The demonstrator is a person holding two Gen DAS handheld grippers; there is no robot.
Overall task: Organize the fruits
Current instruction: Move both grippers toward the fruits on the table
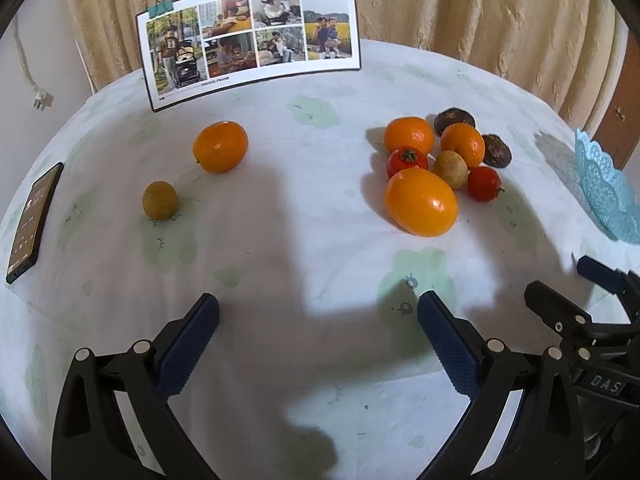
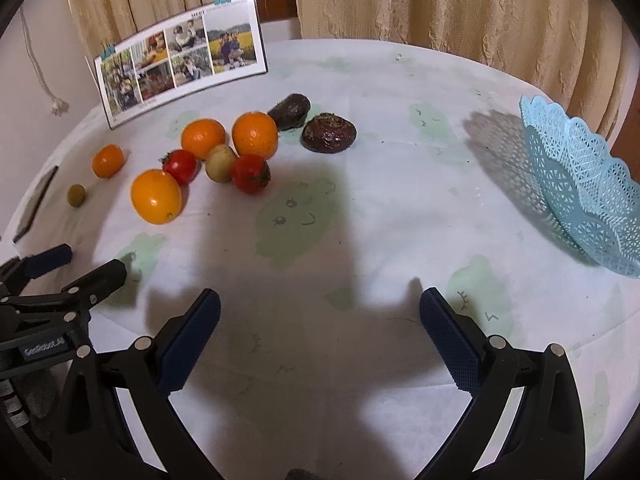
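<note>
A cluster of fruit lies on the white tablecloth: a large orange, two tangerines, two tomatoes, a small brown-green fruit and two dark brown fruits. Apart to the left lie another orange and a small green-brown fruit. A light blue lace basket stands empty at the right. My left gripper is open and empty. My right gripper is open and empty.
A photo calendar stands at the back of the table. A black phone lies at the left edge. Beige curtains hang behind. The right gripper shows in the left wrist view.
</note>
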